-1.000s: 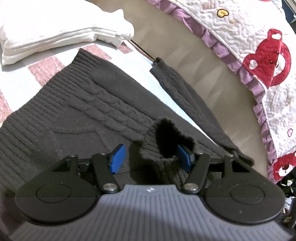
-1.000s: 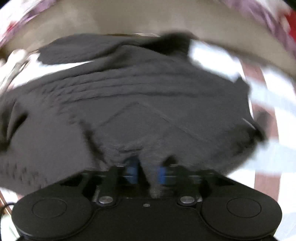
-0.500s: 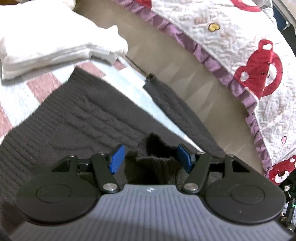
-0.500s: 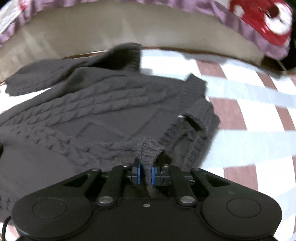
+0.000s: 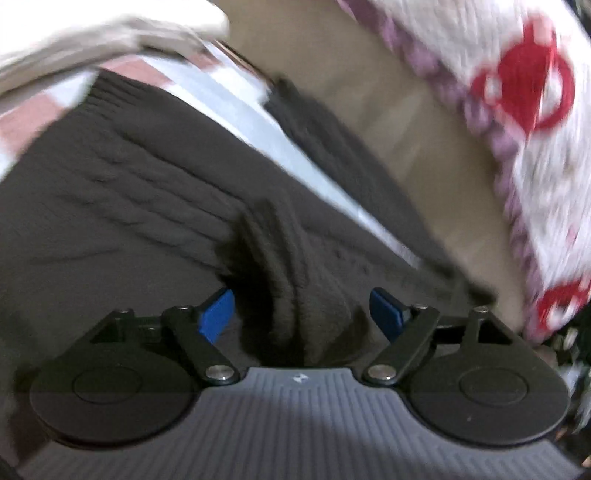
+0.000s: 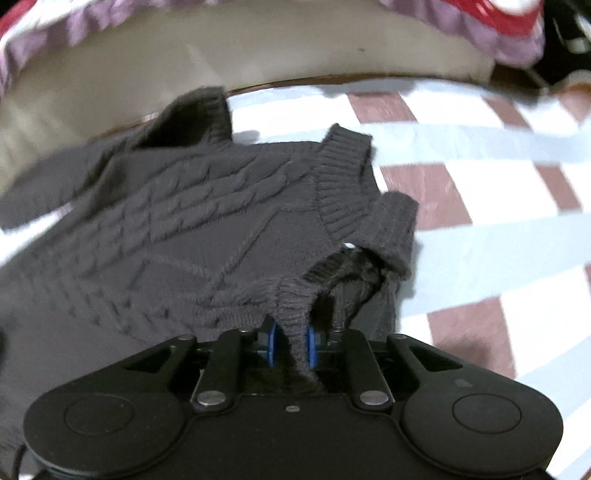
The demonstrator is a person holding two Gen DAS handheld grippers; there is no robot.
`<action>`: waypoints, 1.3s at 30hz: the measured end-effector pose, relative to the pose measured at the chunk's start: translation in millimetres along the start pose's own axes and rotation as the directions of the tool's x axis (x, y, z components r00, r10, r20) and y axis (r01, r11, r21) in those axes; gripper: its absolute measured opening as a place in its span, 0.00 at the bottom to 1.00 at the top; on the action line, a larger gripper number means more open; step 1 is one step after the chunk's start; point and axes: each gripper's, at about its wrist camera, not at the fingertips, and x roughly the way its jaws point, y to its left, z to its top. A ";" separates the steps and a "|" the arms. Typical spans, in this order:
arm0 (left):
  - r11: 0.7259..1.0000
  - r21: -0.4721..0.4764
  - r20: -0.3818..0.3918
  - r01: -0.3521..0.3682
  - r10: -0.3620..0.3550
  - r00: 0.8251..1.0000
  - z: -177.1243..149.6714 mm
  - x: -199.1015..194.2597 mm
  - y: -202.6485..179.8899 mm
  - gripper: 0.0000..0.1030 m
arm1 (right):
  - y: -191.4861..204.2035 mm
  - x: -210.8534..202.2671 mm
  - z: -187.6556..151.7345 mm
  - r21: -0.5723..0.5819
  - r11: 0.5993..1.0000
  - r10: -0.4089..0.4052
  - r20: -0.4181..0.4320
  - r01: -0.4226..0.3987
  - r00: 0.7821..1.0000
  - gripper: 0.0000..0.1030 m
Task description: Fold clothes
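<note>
A dark grey cable-knit sweater [image 6: 192, 229] lies on a checked cloth [image 6: 480, 206]. Its ribbed collar [image 6: 343, 184] faces away from me in the right wrist view. My right gripper [image 6: 291, 343] holds a ribbed fold of the sweater's edge between its blue pads [image 6: 271, 343], and its jaws are starting to open. In the left wrist view the sweater [image 5: 122, 206] fills the lower left and one sleeve [image 5: 351, 158] trails off the cloth's edge. My left gripper [image 5: 301, 314] is open and opening wider; a bunched ribbed fold [image 5: 291, 280] sits loose between its pads [image 5: 218, 314].
A folded white garment [image 5: 103, 26] lies at the top left of the left wrist view. A quilt [image 5: 517, 92] with red figures and a purple frill borders the beige surface [image 5: 424, 122] beyond the cloth [image 5: 236, 99].
The left gripper's jaws have spread and the fold between them has dropped loose; that view has shifted and blurred. The right gripper has rolled, still on the sweater's edge, and the collar now shows.
</note>
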 end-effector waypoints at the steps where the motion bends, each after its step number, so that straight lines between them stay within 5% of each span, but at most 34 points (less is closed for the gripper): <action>1: 0.999 0.052 -0.016 -0.007 0.008 1.000 3.5 9.0 -6.8 0.53 | -3.8 -0.7 -0.1 0.028 0.999 0.022 0.001 -0.022 1.000 0.17; 2: 0.989 0.137 0.009 -0.053 0.052 0.999 4.6 11.3 -20.6 0.12 | -6.7 -1.7 -0.6 0.051 0.998 0.042 0.004 -0.042 0.999 0.17; 4: 0.933 0.323 0.117 -0.158 0.126 0.985 4.9 5.3 -54.8 0.13 | -10.7 -6.4 -1.5 0.080 0.994 0.067 0.021 -0.069 0.998 0.16; 6: 0.844 0.479 0.276 -0.242 0.117 0.954 2.0 -18.9 -94.0 0.13 | -13.7 -12.8 -1.8 0.096 0.992 0.077 0.043 -0.081 0.996 0.16; 7: 0.835 0.492 0.322 -0.247 0.090 0.943 3.2 -30.4 -104.2 0.13 | -15.3 -16.3 -1.9 0.100 0.992 0.076 0.055 -0.081 0.996 0.16; 10: 0.907 0.363 0.359 -0.216 0.077 0.930 17.8 -46.3 -104.2 0.22 | -16.9 -19.6 -0.5 0.097 0.993 0.062 0.068 -0.068 0.996 0.16; 12: 0.938 0.241 0.303 -0.250 0.172 0.937 27.0 -28.4 -82.4 0.53 | -17.3 -17.8 0.0 0.100 0.994 0.040 0.055 -0.045 0.998 0.16; 14: 0.909 0.189 0.241 -0.371 0.323 0.915 22.8 -11.7 -69.2 0.50 | -21.7 -16.5 0.0 0.125 0.992 0.015 0.040 -0.020 0.999 0.21; 16: 0.875 0.195 0.197 -0.444 0.408 0.891 12.6 -5.1 -66.0 0.50 | -35.9 -22.1 -0.4 0.199 0.980 0.019 0.056 -0.030 0.998 0.40; 19: 0.878 0.330 0.213 -0.347 0.289 0.933 -28.0 -24.6 -93.4 0.53 | -76.9 -45.0 -5.5 0.390 0.912 0.068 0.159 -0.126 0.985 0.47; 22: 0.880 0.463 0.070 -0.110 0.087 0.994 -68.1 -26.7 -130.4 0.53 | -121.5 -49.9 -19.1 0.554 0.800 0.112 0.237 -0.229 0.965 0.56; 25: 0.842 0.525 -0.119 0.126 -0.074 0.990 -101.4 -9.4 -169.6 0.53 | -137.2 -31.6 -22.2 0.597 0.738 0.227 0.222 -0.316 0.948 0.56; 28: 0.780 0.576 -0.213 0.245 -0.147 0.966 -132.9 11.8 -205.9 0.56 | -141.4 -14.3 -21.5 0.616 0.672 0.355 0.220 -0.411 0.909 0.56; 31: 0.734 0.589 -0.315 0.338 -0.177 0.932 -158.3 37.4 -231.5 0.60 | -128.7 -15.6 -4.5 0.552 0.744 0.318 0.201 -0.375 0.927 0.60; 34: 0.725 0.560 -0.398 0.401 -0.189 0.898 -181.7 57.2 -238.1 0.62 | -115.9 -11.9 15.1 0.502 0.807 0.275 0.148 -0.312 0.950 0.62; 36: 0.733 0.546 -0.413 0.407 -0.187 0.891 -187.8 76.5 -247.9 0.62 | -110.6 -1.9 22.4 0.495 0.816 0.286 0.103 -0.298 0.953 0.63; 39: 0.763 0.521 -0.387 0.382 -0.188 0.903 -193.3 87.1 -256.1 0.62 | -96.4 16.0 34.0 0.404 0.891 0.231 -0.010 -0.207 0.973 0.65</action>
